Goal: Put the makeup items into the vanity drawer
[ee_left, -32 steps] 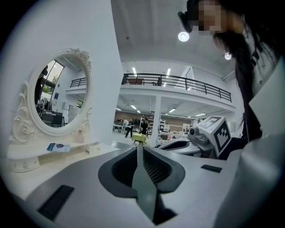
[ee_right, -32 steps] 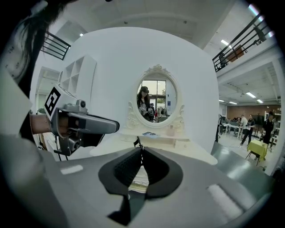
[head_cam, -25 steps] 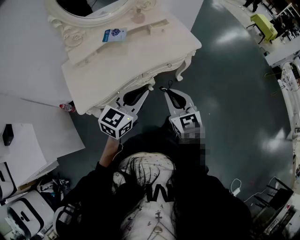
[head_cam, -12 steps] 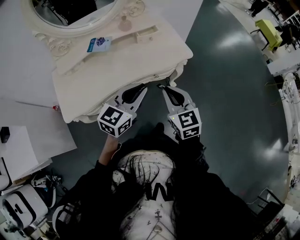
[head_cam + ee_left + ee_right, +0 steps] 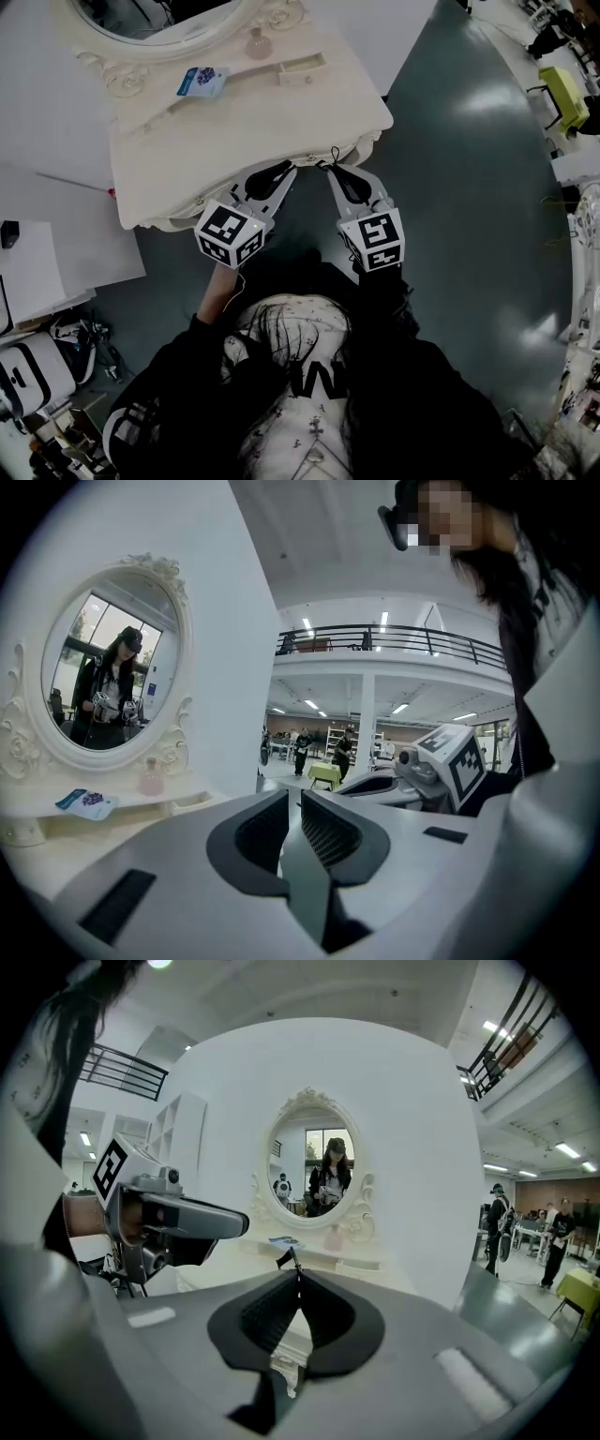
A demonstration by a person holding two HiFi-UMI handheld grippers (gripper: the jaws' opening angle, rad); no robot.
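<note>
- Left gripper point(image 5: 279, 172): jaws barely apart, empty, beside ornate cream vanity table point(image 5: 281, 112).
- Right gripper point(image 5: 332, 171): jaws pinched on thin black strip point(image 5: 334, 154).
- Best next: raise the 2 grippers above the tabletop.

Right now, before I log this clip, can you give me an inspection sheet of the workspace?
Surface: cream vanity top, bare in the middle; mirror at the back.
Job's things: packet and pink bottle on the rear shelf; small drawer there looks open.
Clutter: nothing seen on the vanity; floor gear at left.
Grippers: left gripper jaws slightly apart, empty; right gripper shut on a thin black item, too small to identify.
Cables: nothing seen clearly.
Surroundings: dark floor, white boards, yellow-green chair.
</note>
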